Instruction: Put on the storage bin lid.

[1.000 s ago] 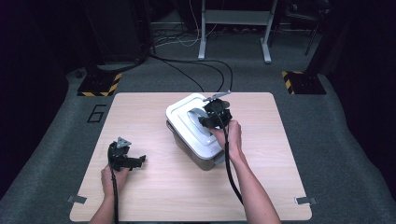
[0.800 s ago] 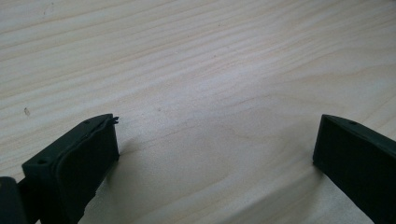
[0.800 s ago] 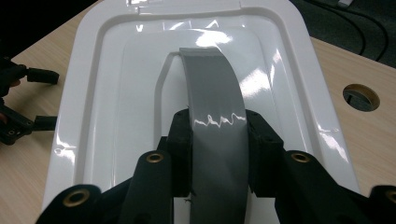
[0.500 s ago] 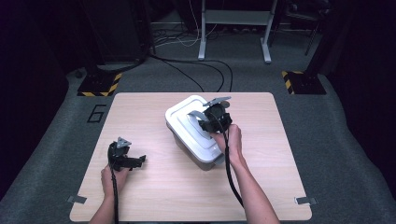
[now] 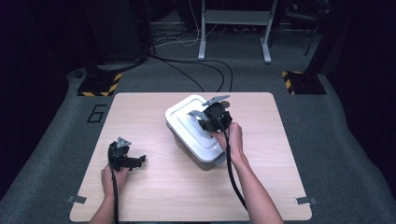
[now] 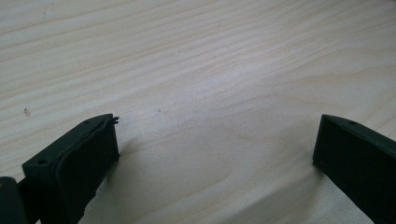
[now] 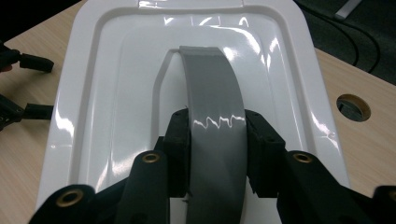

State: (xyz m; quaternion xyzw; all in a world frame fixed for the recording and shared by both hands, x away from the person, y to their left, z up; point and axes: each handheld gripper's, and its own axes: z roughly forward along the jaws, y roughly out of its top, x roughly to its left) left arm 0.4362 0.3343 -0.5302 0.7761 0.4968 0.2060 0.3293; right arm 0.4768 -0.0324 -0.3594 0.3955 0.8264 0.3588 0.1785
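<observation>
A white rectangular plastic bin w/ grey arched carry handle (image 7: 212, 116) is seen on the pale wooden surface (image 5: 261, 186), a bit right of centre, turned at an angle. The right gripper (image 7: 217, 140) is set over the lid (image 7: 107, 93); its jaws have just been easing open a touch, yet the pads are still seen pressed on both edges of the handle, so it's clamped on it. The left gripper (image 5: 135, 161) is rested on the surface well apart to the left, jaws wide apart, nothing between them.

Handling, judged: the bin is prob. stiff, light if empty; contents can't be told. Glossy plastic looks slippery, so the handle's mid-span is the best place to be taken; the handle may pivot, so swing is to be expected.

Views: pad contact on the handle is given by the right gripper view, plus a round hole (image 7: 353, 106) in the surface; bin position and both hands are given by the high view. The left gripper view adds bare wood grain between open jaws.
</observation>
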